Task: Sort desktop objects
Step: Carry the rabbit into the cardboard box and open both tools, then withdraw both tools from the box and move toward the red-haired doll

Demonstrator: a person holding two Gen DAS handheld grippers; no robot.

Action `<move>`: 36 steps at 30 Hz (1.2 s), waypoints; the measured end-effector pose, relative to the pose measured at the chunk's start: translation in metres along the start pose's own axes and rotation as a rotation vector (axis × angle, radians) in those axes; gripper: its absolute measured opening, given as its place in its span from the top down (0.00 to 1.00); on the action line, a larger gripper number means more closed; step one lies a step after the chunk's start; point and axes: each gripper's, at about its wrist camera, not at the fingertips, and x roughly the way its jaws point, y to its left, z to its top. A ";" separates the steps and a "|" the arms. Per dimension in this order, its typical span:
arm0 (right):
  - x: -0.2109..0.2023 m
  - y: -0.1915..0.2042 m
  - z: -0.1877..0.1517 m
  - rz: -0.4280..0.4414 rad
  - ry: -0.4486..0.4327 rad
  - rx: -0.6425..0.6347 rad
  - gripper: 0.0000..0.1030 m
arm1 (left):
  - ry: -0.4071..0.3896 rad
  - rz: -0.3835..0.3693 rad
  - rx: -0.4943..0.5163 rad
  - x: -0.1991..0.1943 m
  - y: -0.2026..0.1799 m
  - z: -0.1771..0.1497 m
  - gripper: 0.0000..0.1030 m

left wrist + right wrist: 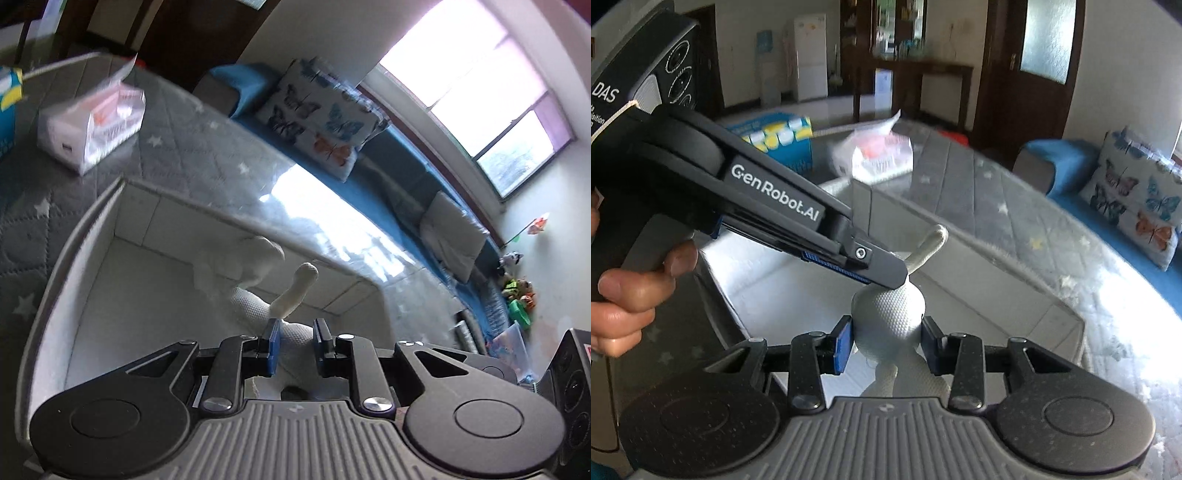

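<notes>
white toy: dimpled, matt, knit-like | box: matt felt-like walls | tabletop: glossy clear sheet over quilted cloth | tissue pack: shiny plastic wrap

Bright window above blue bench — butterfly cushion, dark door.

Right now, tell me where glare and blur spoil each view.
Left wrist view: window glare washes out the glass tabletop; the tissue pack and white toy are motion-smeared; edges bend with fisheye. Right wrist view: glare whitens the tabletop at right; the tissue pack is blurred, while the toy and left claw stay sharp.
</notes>
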 end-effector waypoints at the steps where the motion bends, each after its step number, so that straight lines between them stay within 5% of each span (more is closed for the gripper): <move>1: 0.006 -0.002 -0.001 0.002 0.014 0.001 0.63 | 0.007 0.008 0.000 0.005 0.001 -0.001 0.81; 8: 0.038 -0.009 -0.011 0.003 0.101 0.008 0.62 | 0.051 0.041 0.031 0.028 0.002 -0.010 0.80; 15: 0.038 -0.013 -0.014 -0.021 0.099 0.047 0.56 | 0.036 0.051 0.039 0.024 -0.004 -0.012 0.78; 36: -0.074 0.030 -0.046 -0.181 -0.066 0.102 0.35 | -0.072 0.073 0.257 -0.051 -0.059 -0.061 0.75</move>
